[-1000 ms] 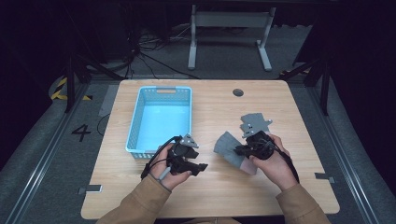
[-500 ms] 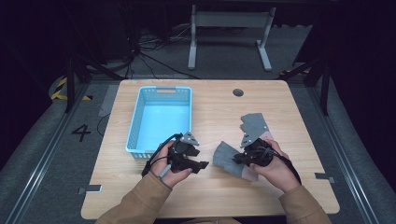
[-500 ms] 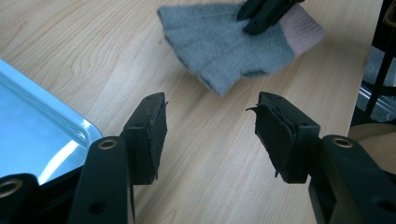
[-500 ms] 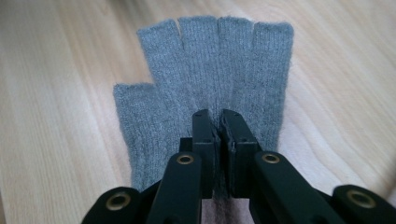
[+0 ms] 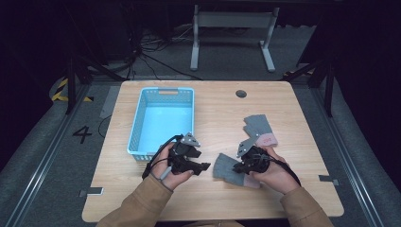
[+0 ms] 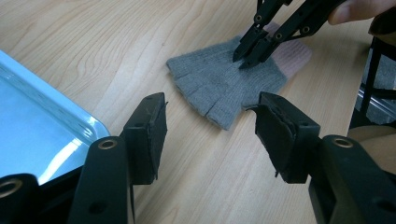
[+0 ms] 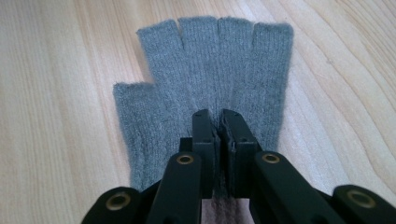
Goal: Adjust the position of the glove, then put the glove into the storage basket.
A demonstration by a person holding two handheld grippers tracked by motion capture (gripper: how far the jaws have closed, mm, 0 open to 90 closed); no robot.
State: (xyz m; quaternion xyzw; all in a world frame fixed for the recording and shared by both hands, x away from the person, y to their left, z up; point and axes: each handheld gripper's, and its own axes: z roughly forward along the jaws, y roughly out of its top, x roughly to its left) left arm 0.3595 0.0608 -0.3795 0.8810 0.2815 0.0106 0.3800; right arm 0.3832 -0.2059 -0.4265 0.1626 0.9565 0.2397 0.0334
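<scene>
1. My right tongs [image 7: 219, 122] are pressed together on the grey fingerless glove [image 7: 205, 84], pinching a fold of knit near its middle; in the high view that glove [image 5: 226, 166] lies flat on the counter [image 5: 213, 118] in front of me, between my two hands, and its pink cuff [image 6: 294, 53] points toward my right hand.
2. My left tongs [image 6: 210, 126] stand spread and hold nothing; they hover just short of the glove's finger end, with the blue basket [image 5: 161, 118] right beside them.
3. I judge the work barely begun; the basket is bare inside, and the second glove [image 5: 259, 128] rests untouched farther back on my right; both gloves seemingly have yet to go into the basket.
4. The held glove is soft ribbed knit, with four short finger stubs and a thumb stub; it looks limp, so I expect it to droop once lifted.
</scene>
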